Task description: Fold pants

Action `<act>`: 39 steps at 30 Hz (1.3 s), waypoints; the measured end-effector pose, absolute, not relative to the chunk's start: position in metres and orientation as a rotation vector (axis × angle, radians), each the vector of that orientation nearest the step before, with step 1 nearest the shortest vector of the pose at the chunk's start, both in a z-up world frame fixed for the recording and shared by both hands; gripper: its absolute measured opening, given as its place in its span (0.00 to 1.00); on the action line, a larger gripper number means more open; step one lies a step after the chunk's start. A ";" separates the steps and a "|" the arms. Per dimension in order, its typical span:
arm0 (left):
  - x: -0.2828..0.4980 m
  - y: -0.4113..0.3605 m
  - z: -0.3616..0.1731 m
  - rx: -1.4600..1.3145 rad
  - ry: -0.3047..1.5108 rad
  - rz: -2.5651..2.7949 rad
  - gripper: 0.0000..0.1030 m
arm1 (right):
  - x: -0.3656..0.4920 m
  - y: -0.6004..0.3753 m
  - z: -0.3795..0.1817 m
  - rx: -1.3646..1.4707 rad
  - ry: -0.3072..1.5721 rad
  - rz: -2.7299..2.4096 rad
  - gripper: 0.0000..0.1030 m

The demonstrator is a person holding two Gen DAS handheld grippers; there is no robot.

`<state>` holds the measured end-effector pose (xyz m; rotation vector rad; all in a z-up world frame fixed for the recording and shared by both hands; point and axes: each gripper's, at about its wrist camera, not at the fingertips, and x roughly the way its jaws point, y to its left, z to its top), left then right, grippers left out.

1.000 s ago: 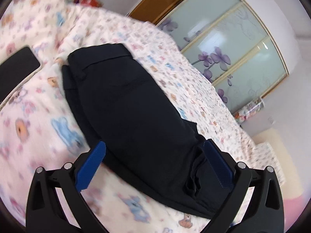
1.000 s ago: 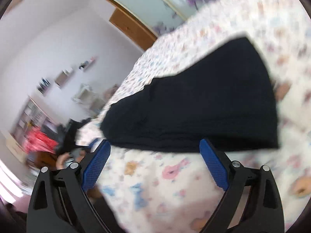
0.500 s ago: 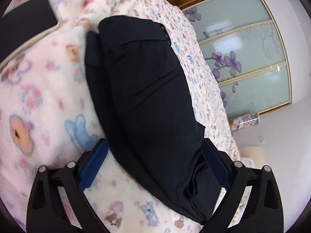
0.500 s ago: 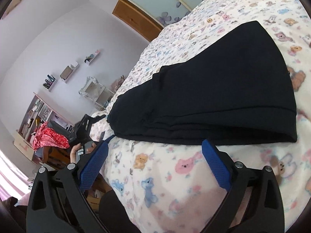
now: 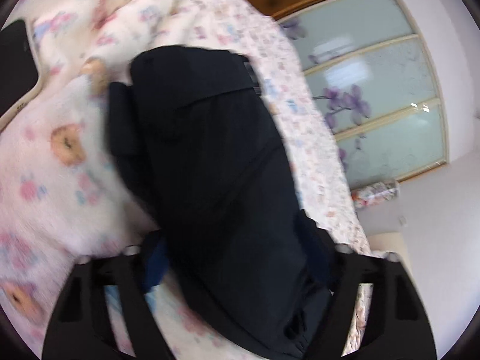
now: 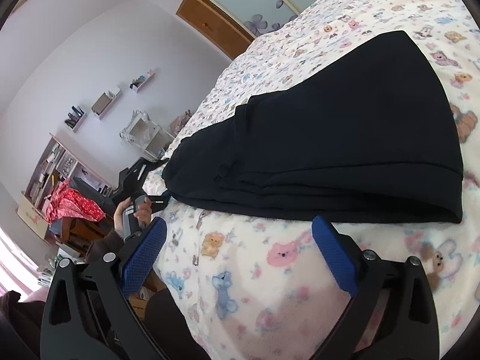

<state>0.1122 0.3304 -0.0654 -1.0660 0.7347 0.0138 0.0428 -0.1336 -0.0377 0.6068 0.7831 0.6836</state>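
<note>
The left tool [image 5: 240, 261] has just been closing, its pads now flanking the near end of the folded black pants [image 5: 210, 165]; whether they pinch cannot be told. The right tool [image 6: 240, 255] hangs apart over the patterned bed [image 6: 240, 285], just short of the pants. A dark tablet [image 5: 15, 66] lies beyond. A second ago the left tool stood wider, farther back.

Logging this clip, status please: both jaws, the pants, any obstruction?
Left gripper jaws just closing around pants end; firm pinch unclear. Right gripper open, empty, short of folded edge. Pants folded on bedspread. Nothing blocking.
</note>
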 end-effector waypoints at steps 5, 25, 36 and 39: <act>0.109 0.342 -0.080 -1.156 0.726 0.062 0.30 | 0.042 -0.130 -0.037 0.595 0.788 0.688 0.97; 0.105 0.023 0.117 0.191 0.430 0.005 0.14 | 0.030 -0.191 -0.015 0.789 0.620 0.568 0.97; 0.066 -0.140 -0.016 0.471 0.671 -0.412 0.13 | 0.026 -0.279 -0.043 1.092 0.533 0.295 0.97; 0.054 -0.141 -0.032 0.516 0.608 -0.392 0.13 | 0.029 -0.284 -0.047 1.130 0.530 0.314 0.97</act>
